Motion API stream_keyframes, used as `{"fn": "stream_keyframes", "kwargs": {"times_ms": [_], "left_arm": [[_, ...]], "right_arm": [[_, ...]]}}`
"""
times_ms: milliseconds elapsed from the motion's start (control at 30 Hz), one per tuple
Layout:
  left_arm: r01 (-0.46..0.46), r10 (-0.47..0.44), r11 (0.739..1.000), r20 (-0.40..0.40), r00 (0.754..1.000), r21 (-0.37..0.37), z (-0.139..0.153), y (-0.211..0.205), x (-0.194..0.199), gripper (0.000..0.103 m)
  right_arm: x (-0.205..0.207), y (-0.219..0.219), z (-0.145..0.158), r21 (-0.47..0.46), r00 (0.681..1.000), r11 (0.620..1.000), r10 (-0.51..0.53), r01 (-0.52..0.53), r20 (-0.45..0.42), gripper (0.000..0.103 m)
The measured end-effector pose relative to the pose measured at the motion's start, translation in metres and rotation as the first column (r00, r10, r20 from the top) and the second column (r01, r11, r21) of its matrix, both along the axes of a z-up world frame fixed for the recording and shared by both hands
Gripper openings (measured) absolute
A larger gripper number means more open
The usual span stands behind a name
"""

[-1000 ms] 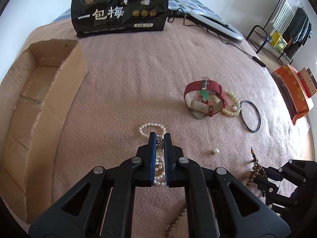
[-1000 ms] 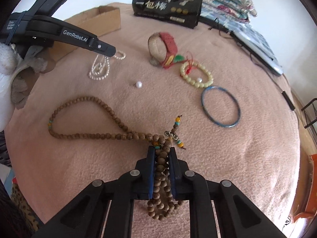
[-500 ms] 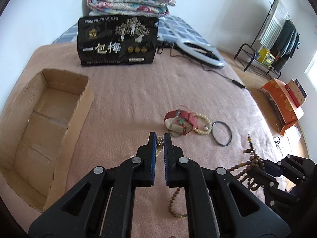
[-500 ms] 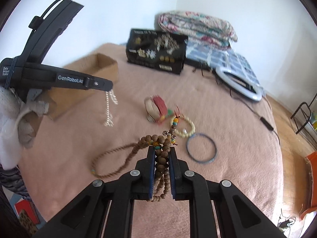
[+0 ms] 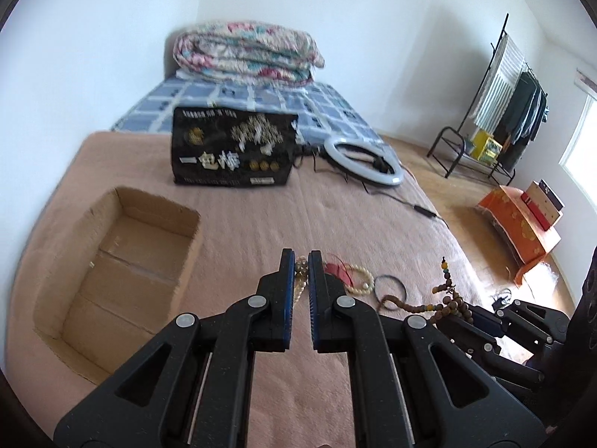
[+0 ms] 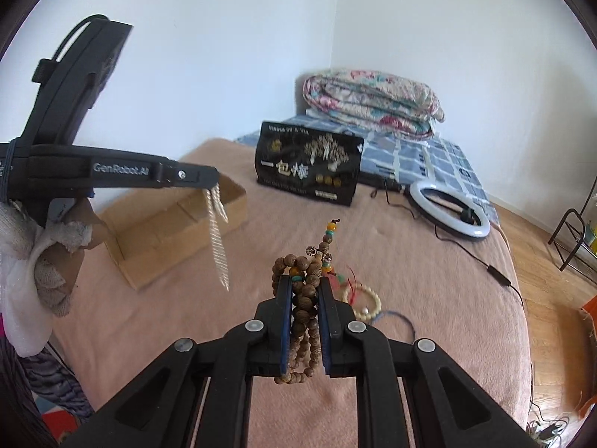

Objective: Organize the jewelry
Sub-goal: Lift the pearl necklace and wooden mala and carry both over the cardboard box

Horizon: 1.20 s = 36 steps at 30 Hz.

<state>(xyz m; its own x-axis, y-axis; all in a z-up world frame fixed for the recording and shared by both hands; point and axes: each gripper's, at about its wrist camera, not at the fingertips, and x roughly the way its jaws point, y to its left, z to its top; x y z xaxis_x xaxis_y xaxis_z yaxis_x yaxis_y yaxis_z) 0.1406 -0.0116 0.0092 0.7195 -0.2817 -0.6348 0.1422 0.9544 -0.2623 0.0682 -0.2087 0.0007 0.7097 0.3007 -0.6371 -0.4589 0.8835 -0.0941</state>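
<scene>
My left gripper (image 5: pixel 299 261) is shut on a white pearl necklace (image 5: pixel 299 280), held high above the pink blanket; in the right wrist view the necklace (image 6: pixel 218 239) dangles from it (image 6: pixel 212 181). My right gripper (image 6: pixel 304 283) is shut on a brown wooden bead necklace (image 6: pixel 304 310), also lifted; it shows in the left wrist view (image 5: pixel 446 304). An open cardboard box (image 5: pixel 119 261) lies at the left, also in the right wrist view (image 6: pixel 175 231). A red bracelet (image 5: pixel 335 272), a cream bead bracelet (image 5: pixel 360 285) and a dark bangle (image 5: pixel 390 287) lie on the blanket.
A black printed bag (image 5: pixel 231 153) stands at the back of the blanket (image 5: pixel 261 224). A ring light (image 5: pixel 362 164) with its cable lies to its right. A folded quilt (image 5: pixel 246 52) is behind. An orange box (image 5: pixel 522 224) and a clothes rack (image 5: pixel 500 104) stand on the floor.
Both grippers have risen well off the blanket, each carrying its necklace. The left gripper has moved toward the cardboard box side; the bead necklace has come fully off the blanket.
</scene>
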Motion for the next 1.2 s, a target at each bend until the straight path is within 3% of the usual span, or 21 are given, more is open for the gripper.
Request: {"fn": "stream_keyframes", "kwargs": {"times_ms": [233, 433, 633, 1000, 1200], "left_arm": [[-0.057, 0.058, 0.998, 0.077, 0.995, -0.012, 0.028, 0.032, -0.009, 0.005], [-0.099, 0.099, 0.995, 0.095, 0.991, -0.003, 0.035, 0.059, -0.016, 0.005], [-0.154, 0.15, 0.988, 0.114, 0.982, 0.024, 0.036, 0.09, -0.022, 0.005], [-0.257, 0.255, 0.965, 0.049, 0.966, 0.045, 0.013, 0.147, -0.022, 0.005], [-0.296, 0.297, 0.955, -0.045, 0.954, 0.037, -0.015, 0.177, -0.016, 0.005]], "right_arm": [[0.008, 0.023, 0.027, 0.066, 0.998, 0.997, 0.027, -0.031, 0.059, 0.011], [0.015, 0.051, 0.047, 0.122, 0.991, 0.989, 0.069, -0.082, 0.112, 0.011], [0.024, 0.078, 0.048, 0.167, 0.988, 0.978, 0.107, -0.124, 0.107, 0.01], [0.046, 0.138, 0.048, 0.214, 0.978, 0.957, 0.177, -0.197, 0.111, 0.01], [0.063, 0.173, 0.031, 0.203, 0.974, 0.954, 0.206, -0.221, 0.089, 0.01]]}}
